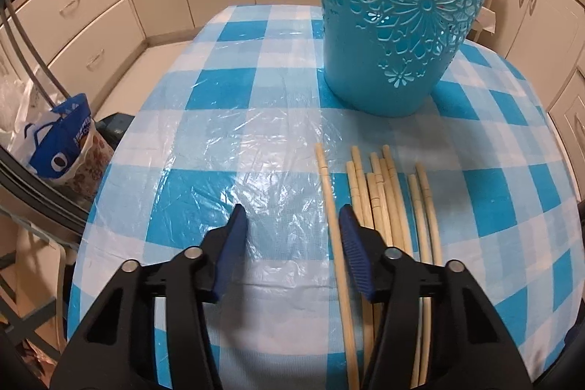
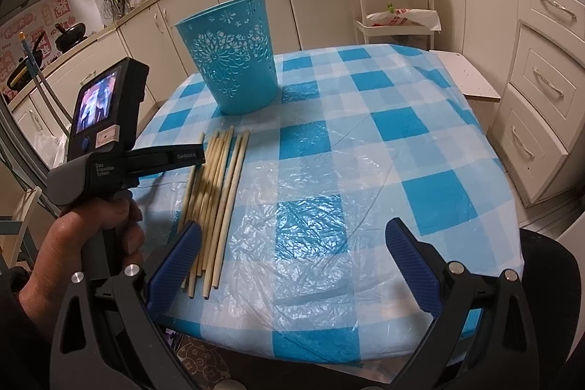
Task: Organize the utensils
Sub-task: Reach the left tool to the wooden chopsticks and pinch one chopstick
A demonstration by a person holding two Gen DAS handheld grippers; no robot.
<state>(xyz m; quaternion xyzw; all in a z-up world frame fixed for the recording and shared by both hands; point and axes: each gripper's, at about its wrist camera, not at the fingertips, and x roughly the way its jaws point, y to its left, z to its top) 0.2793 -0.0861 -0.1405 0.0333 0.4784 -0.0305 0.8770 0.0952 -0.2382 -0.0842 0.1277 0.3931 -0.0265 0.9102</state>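
Several pale wooden chopsticks [image 1: 387,207] lie side by side on the blue checked tablecloth; they also show in the right wrist view [image 2: 215,192]. A teal cut-out plastic basket [image 1: 398,13] stands upright behind them, also seen in the right wrist view [image 2: 234,57]. My left gripper [image 1: 292,218] is open and empty, low over the cloth, with the leftmost chopstick [image 1: 331,207] lying between its jaws. My right gripper [image 2: 292,233] is open and empty over the table's near edge, to the right of the chopsticks. The left gripper's body [image 2: 109,148] shows in the right wrist view, over the chopsticks.
The table [image 2: 402,134] is covered with crinkled clear plastic. Cream kitchen cabinets [image 2: 541,79] surround it. A white rack [image 2: 395,21] stands behind the table. Bags [image 1: 62,148] sit on the floor at the table's left.
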